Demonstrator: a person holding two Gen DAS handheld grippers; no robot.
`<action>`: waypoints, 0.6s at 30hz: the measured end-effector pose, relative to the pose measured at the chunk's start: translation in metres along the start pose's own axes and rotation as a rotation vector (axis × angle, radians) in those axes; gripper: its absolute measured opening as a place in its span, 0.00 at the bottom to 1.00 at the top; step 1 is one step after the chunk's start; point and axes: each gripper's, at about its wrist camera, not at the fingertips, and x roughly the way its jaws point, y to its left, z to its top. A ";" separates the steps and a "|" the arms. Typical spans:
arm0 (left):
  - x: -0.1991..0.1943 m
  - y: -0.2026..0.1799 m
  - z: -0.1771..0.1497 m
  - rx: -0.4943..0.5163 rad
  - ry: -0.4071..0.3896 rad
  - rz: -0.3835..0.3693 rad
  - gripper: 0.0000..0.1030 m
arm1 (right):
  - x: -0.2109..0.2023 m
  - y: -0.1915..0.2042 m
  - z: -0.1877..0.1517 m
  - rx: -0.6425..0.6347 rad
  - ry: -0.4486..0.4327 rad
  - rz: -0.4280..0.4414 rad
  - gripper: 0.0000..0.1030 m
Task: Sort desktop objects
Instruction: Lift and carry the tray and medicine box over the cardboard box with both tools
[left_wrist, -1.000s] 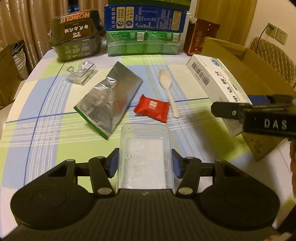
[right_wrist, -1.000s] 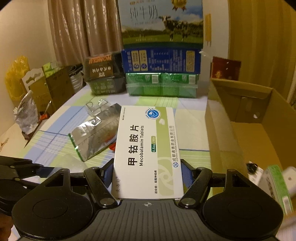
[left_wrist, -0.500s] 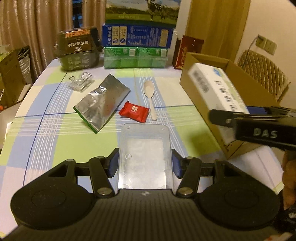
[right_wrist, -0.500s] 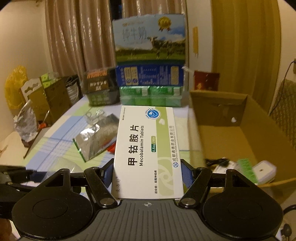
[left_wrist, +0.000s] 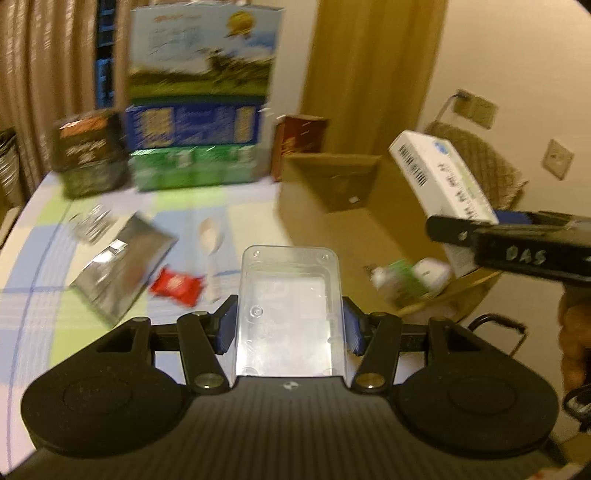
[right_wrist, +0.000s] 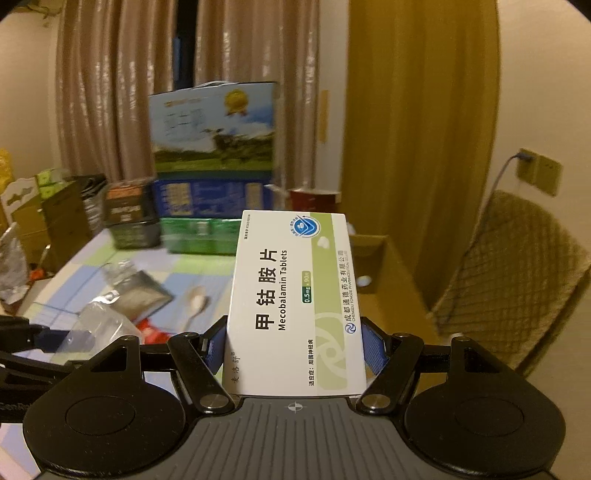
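Checked tablecloth (left_wrist: 110, 332) | white-green medicine box (right_wrist: 295, 306) | clear tray (left_wrist: 290, 310)

We see dim, warm yellow indoor light. Left wrist view heavily motion-blurred: far boxes (left_wrist: 201, 122) smeared, table (left_wrist: 44, 258) items streaked. Right wrist view sharper near, tablet box (right_wrist: 295, 302) crisp. Fisheye bends edges; corners black.

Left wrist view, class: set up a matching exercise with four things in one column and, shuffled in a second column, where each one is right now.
Things:
1. clear plastic tray
2. medicine box
3. red candy packet
4. white spoon

Places:
A. lying on the tablecloth beside the silver pouch
B. held in the left tongs
C. lying on the tablecloth, bowl end away from the camera
D. held in the right tongs over the cardboard box

Pairs: 1-B, 2-D, 3-A, 4-C
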 end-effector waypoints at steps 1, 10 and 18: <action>0.003 -0.008 0.005 0.006 -0.003 -0.013 0.50 | -0.001 -0.007 0.002 0.001 0.000 -0.010 0.66; 0.028 -0.064 0.036 0.060 0.003 -0.072 0.50 | 0.003 -0.059 0.002 0.029 0.031 -0.047 0.66; 0.053 -0.085 0.047 0.083 0.030 -0.080 0.50 | 0.024 -0.090 -0.004 0.059 0.074 -0.048 0.66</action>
